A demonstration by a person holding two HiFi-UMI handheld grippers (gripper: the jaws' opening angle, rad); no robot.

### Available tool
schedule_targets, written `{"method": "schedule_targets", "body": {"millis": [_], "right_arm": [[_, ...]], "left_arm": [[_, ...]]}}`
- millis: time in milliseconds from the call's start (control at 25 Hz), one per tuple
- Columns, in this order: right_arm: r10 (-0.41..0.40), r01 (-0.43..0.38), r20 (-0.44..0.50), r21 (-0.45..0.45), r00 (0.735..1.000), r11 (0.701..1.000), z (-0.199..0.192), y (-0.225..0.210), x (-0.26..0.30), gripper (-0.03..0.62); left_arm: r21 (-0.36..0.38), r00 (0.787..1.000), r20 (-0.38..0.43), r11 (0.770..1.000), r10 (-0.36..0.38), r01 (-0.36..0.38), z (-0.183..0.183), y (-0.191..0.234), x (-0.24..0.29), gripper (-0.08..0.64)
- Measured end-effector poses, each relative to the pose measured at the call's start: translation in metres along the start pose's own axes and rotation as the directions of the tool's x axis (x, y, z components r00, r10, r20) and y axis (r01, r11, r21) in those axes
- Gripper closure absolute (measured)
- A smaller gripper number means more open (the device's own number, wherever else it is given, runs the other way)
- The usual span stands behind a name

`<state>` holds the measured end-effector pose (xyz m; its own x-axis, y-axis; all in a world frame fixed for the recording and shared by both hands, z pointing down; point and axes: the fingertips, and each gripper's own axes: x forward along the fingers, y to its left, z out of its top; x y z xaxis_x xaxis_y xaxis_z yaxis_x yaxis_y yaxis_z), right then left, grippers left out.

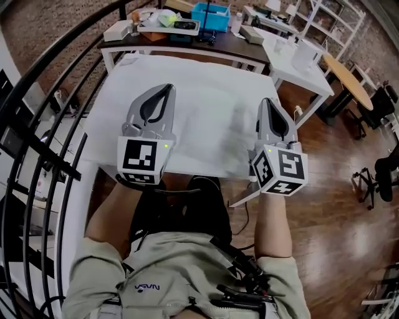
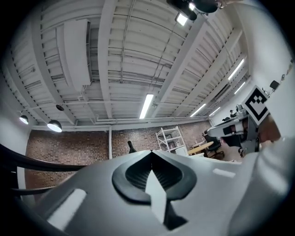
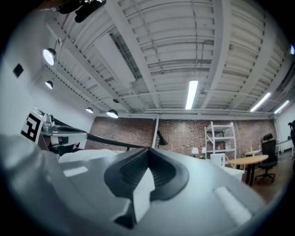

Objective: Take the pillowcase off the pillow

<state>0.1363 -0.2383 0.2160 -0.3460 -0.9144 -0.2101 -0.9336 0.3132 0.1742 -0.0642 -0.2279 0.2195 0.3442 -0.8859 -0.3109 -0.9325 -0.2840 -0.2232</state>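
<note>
Left tool [image 1: 164, 88]: jaws fully together, nothing between them, tip tilted a bit above level. In the left gripper view only ceiling and a brick wall [image 2: 69, 145] show past it. Right tool [image 1: 267, 101]: jaws also pressed together, empty, same slight upward tilt. Its view shows the ceiling, a white shelf rack [image 3: 222, 138] at 2 o'clock and a round wooden table [image 3: 249, 160] at 3 o'clock.

Head view: both tools hang side by side over the near half of a white worktop [image 1: 95, 134], left one at 9 o'clock and right one at 3 o'clock, well apart. The white pillow [image 1: 206, 109] in its pillowcase seems to lie flat between and beyond them, touched by neither. Its edges barely read against the white top, and case and pillow can't be told apart.

At 12 o'clock past the worktop is a dark desk [image 1: 187, 45] with a blue bin [image 1: 211, 15]. Black railing [image 1: 37, 131] at 9 o'clock, wood floor [image 1: 336, 180] at 3 o'clock.
</note>
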Motion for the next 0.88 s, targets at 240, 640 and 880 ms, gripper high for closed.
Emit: {"method": "schedule_targets", "body": {"millis": [240,640,880], "right_arm": [[0.001,-0.001,-0.008,-0.006,1.0,1.0,-0.006,0.018,-0.009,0.589],[0.232,-0.25,-0.299,-0.023,0.926,0.968,-0.1,0.091,-0.055,0.588],[0.071,-0.13,-0.36,-0.143,0.93,0.981,-0.17,0.049,-0.004,0.588]], "left_arm": [[-0.01,1.0,-0.013,1.0,-0.024,0.024,-0.007,-0.018,-0.017,0.554],[-0.04,0.989,-0.105,0.994,-0.108,0.104,-0.044,-0.059,-0.057,0.554],[-0.053,0.98,-0.181,0.996,-0.082,0.074,-0.068,-0.059,-0.063,0.554]]}}
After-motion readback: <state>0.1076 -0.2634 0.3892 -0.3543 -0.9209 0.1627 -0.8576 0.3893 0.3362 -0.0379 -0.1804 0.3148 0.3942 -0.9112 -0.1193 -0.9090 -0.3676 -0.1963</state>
